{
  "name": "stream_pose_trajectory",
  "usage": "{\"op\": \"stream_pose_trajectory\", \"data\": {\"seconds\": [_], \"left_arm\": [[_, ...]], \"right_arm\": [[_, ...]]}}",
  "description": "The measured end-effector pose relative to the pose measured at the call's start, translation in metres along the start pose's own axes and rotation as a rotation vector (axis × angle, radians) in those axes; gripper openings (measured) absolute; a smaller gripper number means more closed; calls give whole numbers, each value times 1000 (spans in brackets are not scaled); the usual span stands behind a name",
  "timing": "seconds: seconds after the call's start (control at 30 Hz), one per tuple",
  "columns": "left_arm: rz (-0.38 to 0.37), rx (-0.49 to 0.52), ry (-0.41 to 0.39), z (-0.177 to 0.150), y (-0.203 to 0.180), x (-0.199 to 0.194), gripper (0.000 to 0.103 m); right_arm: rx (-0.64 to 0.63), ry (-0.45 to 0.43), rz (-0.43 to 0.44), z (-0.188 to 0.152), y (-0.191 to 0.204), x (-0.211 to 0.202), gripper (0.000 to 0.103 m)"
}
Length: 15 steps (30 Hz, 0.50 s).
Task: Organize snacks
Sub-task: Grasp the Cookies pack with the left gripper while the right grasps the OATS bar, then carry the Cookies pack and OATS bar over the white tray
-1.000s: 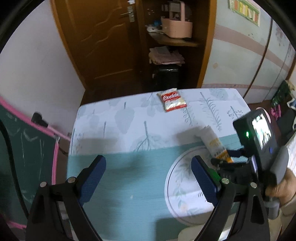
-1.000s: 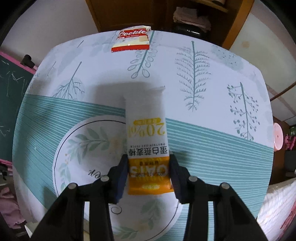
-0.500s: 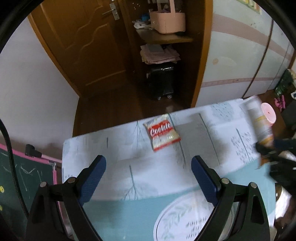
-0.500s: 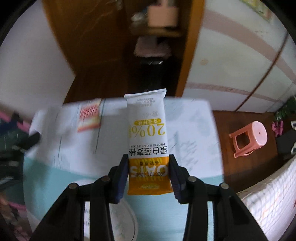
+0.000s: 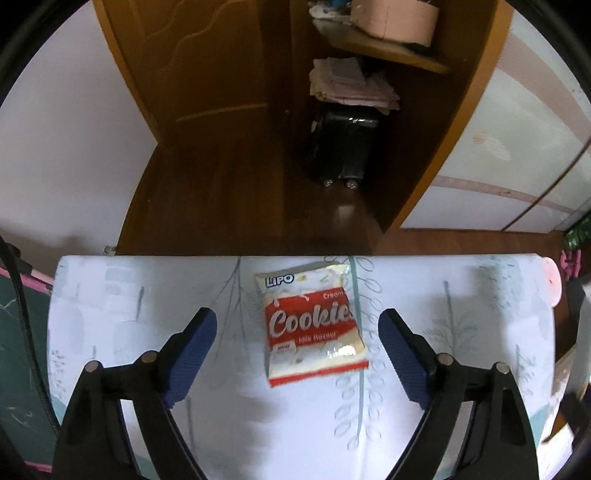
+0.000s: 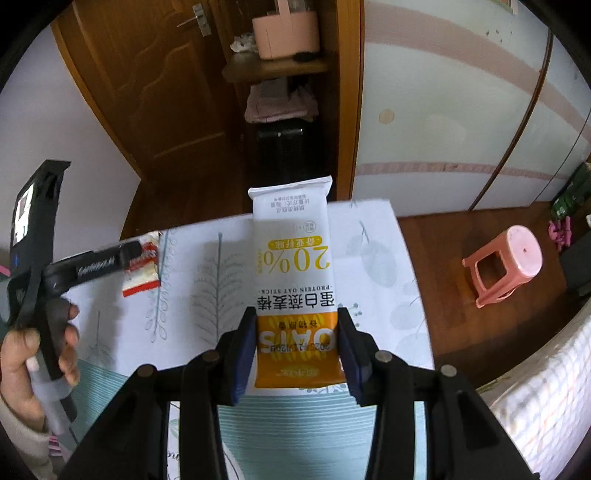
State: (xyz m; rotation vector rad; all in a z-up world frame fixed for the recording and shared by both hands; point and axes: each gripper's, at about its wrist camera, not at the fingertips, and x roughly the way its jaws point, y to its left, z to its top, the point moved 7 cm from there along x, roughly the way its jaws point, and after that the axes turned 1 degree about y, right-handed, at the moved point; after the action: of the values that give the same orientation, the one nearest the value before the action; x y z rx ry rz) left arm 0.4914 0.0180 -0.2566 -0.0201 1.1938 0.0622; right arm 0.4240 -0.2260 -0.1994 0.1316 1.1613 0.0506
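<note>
The surface (image 5: 424,280) wears a pale cloth printed with grey-green leaves and sprigs, turning to teal stripes toward the near edge (a round white leaf medallion shows at the bottom of the right wrist view). One cookie packet (image 5: 314,325), red and white with "Cookies" across it, lies flat on the pale part near the far edge, slightly askew. The surface stands on a brown wooden floor (image 5: 236,206).

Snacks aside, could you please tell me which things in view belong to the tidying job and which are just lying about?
Job:
- cookie packet, flat on the table, between the open left claw
- oat bar, clamped in the right claw

Lying about:
- pink stool
- pink basket
- black suitcase
</note>
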Motion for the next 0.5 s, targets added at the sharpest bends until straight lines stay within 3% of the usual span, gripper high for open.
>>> {"op": "stream_pose_trajectory", "data": {"seconds": [0.2, 0.33, 0.5], "left_arm": [[-15, -16, 58, -8, -8, 36, 67], [-13, -14, 2, -8, -7, 32, 44], [58, 44, -22, -17, -5, 20, 44]], "right_arm": [[1, 28, 32, -12, 1, 23, 42], [-9, 48, 50, -20, 5, 32, 42], [-25, 68, 65, -32, 10, 37, 42]]}}
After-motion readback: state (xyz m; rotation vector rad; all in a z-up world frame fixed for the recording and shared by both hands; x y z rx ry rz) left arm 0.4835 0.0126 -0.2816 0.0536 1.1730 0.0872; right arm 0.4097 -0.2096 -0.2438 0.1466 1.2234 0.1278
